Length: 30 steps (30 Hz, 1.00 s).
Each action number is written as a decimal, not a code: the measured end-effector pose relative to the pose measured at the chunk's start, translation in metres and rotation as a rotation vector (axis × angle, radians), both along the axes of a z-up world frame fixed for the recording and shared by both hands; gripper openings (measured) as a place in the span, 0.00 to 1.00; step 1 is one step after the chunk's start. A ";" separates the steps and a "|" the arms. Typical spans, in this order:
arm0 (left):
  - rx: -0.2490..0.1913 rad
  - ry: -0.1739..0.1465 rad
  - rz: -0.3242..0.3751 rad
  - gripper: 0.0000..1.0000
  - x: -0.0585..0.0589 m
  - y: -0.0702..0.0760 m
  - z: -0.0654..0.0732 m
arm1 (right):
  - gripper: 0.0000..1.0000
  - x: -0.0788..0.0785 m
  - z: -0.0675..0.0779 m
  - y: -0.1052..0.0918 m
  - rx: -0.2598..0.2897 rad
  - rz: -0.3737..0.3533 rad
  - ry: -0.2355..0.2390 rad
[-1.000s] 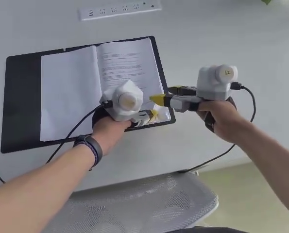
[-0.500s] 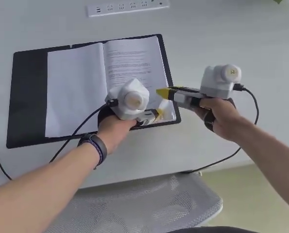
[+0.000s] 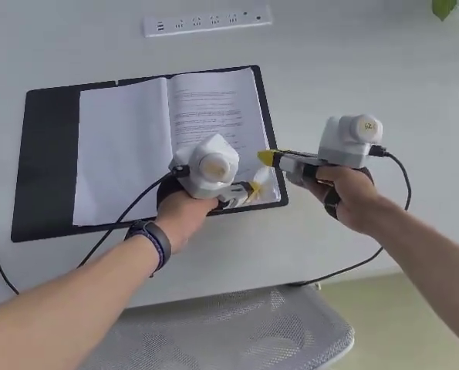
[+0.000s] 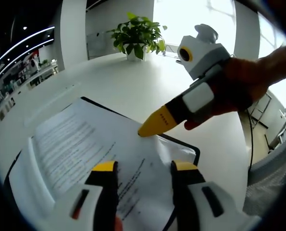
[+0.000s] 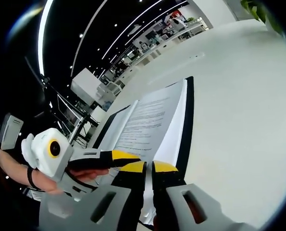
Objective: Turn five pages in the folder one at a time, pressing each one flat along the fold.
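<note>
The black folder (image 3: 48, 154) lies open on the white table, with a blank left page (image 3: 121, 154) and a printed right page (image 3: 214, 116). My left gripper (image 3: 248, 190) hovers over that page's bottom right corner, open; in the left gripper view (image 4: 143, 167) the printed sheet (image 4: 75, 144) lies under the spread jaws. My right gripper (image 3: 266, 158) points in from the right, its tip at the page's right edge just above the left one. Its jaws (image 5: 147, 167) are pressed together, and I see nothing between them. The corner of the sheet curls up slightly there.
A white power strip (image 3: 207, 21) lies on the table behind the folder. A potted plant (image 4: 135, 36) stands farther off on the table. Cables trail from both grippers over the front edge, and a grey mesh chair (image 3: 237, 327) is below.
The head view has shifted a little. The right gripper's tip has drawn slightly back toward the page's right edge. The left gripper stays over the bottom right corner.
</note>
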<state>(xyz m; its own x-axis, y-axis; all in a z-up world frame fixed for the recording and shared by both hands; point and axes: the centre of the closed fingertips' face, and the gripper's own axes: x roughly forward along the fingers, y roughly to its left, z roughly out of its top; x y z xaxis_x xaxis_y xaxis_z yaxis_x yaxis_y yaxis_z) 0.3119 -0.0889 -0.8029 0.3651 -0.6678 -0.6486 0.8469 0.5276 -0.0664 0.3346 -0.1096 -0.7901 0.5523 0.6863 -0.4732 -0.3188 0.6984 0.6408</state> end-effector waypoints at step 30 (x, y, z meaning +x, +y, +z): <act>-0.068 -0.008 0.090 0.66 0.012 0.066 0.060 | 0.00 -0.005 0.035 0.000 0.011 -0.012 -0.036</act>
<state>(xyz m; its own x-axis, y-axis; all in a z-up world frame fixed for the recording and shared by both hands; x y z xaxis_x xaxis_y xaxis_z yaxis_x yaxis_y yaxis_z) 0.3234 -0.0226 -0.7427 0.4308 -0.6741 -0.6000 0.7967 0.5964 -0.0981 0.3292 -0.1092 -0.7550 0.5769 0.6846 -0.4454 -0.3333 0.6952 0.6368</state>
